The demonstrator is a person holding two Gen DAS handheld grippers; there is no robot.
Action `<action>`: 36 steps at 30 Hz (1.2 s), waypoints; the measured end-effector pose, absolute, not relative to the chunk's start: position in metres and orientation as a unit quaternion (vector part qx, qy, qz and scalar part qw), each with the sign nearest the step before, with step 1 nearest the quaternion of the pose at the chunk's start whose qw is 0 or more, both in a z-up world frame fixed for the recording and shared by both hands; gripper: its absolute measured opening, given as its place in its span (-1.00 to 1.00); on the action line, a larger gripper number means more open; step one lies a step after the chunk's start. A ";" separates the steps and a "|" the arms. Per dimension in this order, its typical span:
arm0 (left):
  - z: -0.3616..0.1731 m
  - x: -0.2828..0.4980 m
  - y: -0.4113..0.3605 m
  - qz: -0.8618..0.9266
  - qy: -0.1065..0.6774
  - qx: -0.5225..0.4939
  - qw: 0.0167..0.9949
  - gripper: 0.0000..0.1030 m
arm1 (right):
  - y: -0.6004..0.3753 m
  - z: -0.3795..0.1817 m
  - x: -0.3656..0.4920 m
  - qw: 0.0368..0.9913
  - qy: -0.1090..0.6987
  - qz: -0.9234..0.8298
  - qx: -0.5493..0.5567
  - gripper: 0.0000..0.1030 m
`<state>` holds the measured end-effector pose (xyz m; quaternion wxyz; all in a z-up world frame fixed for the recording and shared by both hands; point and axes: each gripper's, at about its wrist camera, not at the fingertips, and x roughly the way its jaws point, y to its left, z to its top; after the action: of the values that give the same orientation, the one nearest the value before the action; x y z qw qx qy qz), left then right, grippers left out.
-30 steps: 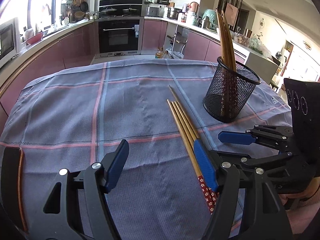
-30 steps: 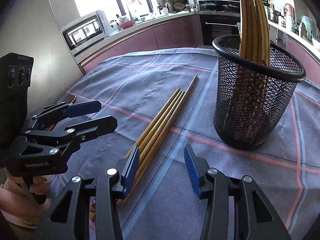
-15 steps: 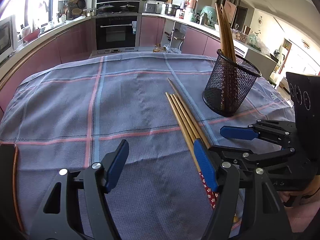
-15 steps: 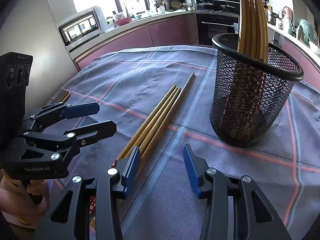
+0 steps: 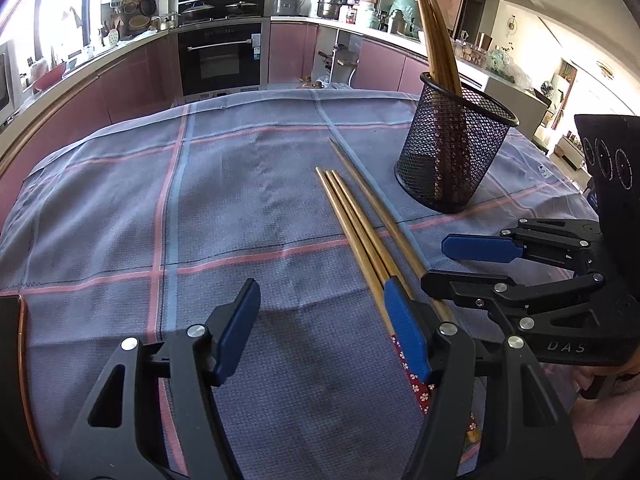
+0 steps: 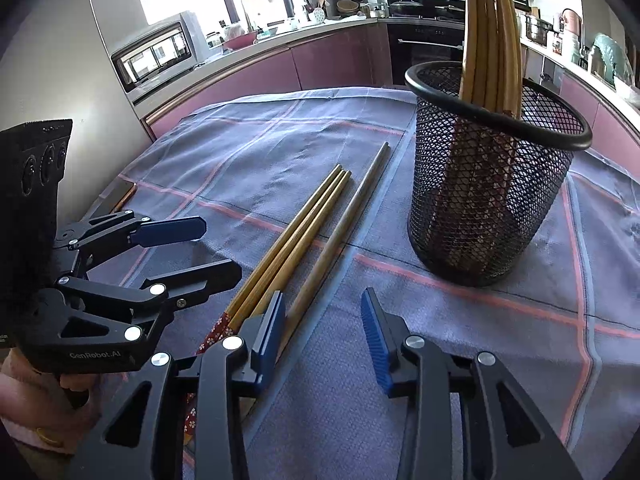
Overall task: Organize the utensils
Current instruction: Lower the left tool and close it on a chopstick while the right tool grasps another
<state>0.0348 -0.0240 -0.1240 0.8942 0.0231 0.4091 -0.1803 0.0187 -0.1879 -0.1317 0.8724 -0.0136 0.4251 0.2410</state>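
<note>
We hold both hand-held grippers, left point(image 5: 320, 328) and right point(image 6: 322, 332), apart over loose chopsticks point(image 6: 296, 236) mid-counter; the right's jaws have just been narrowing, one chopstick lying between them ungripped.

Both my wrist cameras sit low and close over the table point(image 5: 224, 200), angled down toward the kitchen ovens, left view from the left, right view from the right, sharing the chopsticks point(image 5: 360, 232) and mesh holder point(image 6: 480, 208).

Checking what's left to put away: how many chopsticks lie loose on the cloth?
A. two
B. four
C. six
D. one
B: three chopsticks lie bunched together and a fourth chopstick beside them on the cloth; the others stand in the mesh holder.
</note>
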 end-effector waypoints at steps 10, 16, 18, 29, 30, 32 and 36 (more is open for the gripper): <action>-0.129 0.037 -0.032 -0.181 0.420 0.039 0.888 0.20 | -0.191 -0.131 0.018 0.870 0.429 0.245 -0.008 -0.40; -0.130 0.040 -0.035 -0.177 0.423 0.046 0.887 0.09 | -0.196 -0.131 0.017 0.869 0.430 0.246 -0.002 -0.45; -0.131 0.042 -0.036 -0.174 0.424 0.047 0.887 0.05 | -0.197 -0.131 0.017 0.868 0.431 0.246 0.001 -0.48; -0.130 0.049 -0.032 -0.167 0.428 0.033 0.888 -0.33 | -0.197 -0.132 0.021 0.867 0.433 0.246 0.003 -0.61; -0.130 0.050 -0.032 -0.167 0.428 0.032 0.888 -0.35 | -0.197 -0.132 0.022 0.868 0.432 0.244 0.004 -0.61; -0.130 0.052 -0.033 -0.168 0.430 0.032 0.887 -0.44 | -0.194 -0.132 0.026 0.868 0.433 0.242 0.008 -0.61; -0.130 0.057 -0.037 -0.170 0.432 0.033 0.885 -0.61 | -0.191 -0.133 0.031 0.870 0.432 0.238 0.010 -0.68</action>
<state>0.0567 -0.0369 -0.1304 0.8852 0.0325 0.4320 -0.1697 0.0314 -0.1912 -0.1329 0.8698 0.0097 0.4322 0.2377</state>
